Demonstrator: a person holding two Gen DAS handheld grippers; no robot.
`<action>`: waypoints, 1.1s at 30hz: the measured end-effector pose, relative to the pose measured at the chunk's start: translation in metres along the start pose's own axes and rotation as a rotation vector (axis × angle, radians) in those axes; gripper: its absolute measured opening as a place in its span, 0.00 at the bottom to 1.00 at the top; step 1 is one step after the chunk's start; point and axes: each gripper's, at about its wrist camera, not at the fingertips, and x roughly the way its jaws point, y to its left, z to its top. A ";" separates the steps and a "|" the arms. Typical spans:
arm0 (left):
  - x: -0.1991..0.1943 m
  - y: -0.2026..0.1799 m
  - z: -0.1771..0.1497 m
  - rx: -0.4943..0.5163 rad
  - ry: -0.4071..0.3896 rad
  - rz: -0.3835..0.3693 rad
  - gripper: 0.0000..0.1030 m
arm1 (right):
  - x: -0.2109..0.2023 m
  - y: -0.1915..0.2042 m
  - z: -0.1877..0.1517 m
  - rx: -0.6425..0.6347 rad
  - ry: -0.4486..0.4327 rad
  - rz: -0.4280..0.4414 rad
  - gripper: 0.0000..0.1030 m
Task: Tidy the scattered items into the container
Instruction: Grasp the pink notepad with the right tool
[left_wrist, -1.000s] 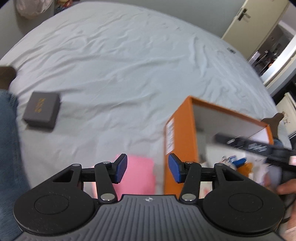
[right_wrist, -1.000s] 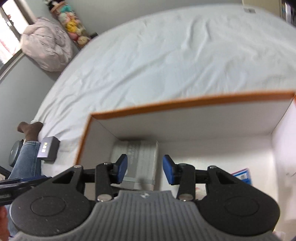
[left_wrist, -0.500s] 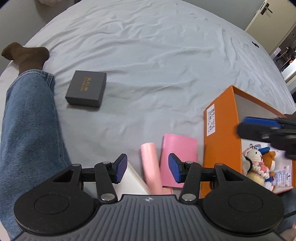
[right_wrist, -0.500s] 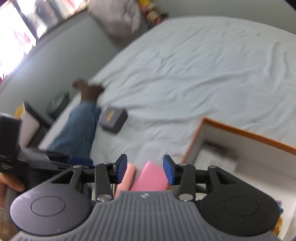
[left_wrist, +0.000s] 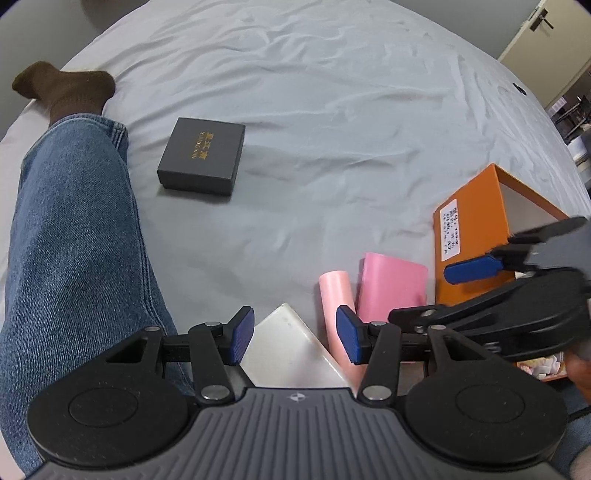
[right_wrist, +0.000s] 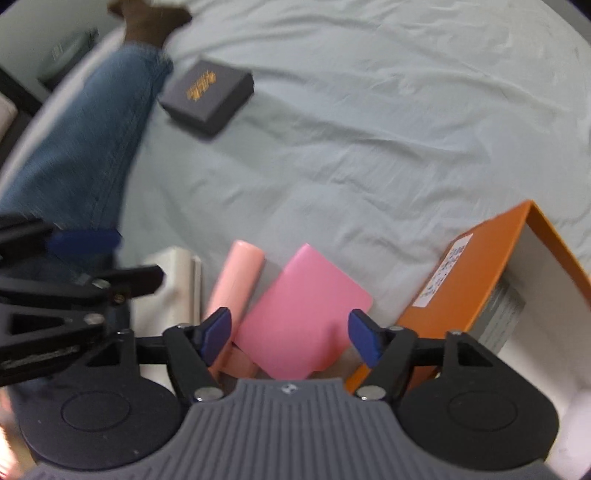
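Hovering over the bed (left_wrist: 332, 110), my right tool (right_wrist: 290, 338) is opening above one pink pouch (right_wrist: 303, 314), nothing gripped; my left tool (left_wrist: 295, 339) stands apart, empty. One pink tube (right_wrist: 238, 280), one white box (left_wrist: 291, 347), one black box (left_wrist: 203, 155) lie outside the orange container (right_wrist: 476, 273).

The left gripper (left_wrist: 294, 340) points steeply down, its jaws partly apart and empty. The right gripper (right_wrist: 290, 335) points straight down, its jaws opening with nothing pressed between the pads. A denim-clad leg (left_wrist: 70, 236) ends in a brown sock (left_wrist: 66, 90).
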 end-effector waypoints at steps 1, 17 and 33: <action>0.000 0.000 0.000 0.002 -0.001 -0.004 0.56 | 0.001 0.002 0.000 -0.017 0.014 -0.035 0.72; 0.004 0.021 -0.008 -0.013 0.000 -0.007 0.56 | 0.052 0.008 0.011 -0.030 0.230 -0.037 0.71; 0.005 0.023 -0.011 -0.037 0.004 -0.011 0.56 | 0.031 -0.007 0.013 0.061 0.048 0.010 0.41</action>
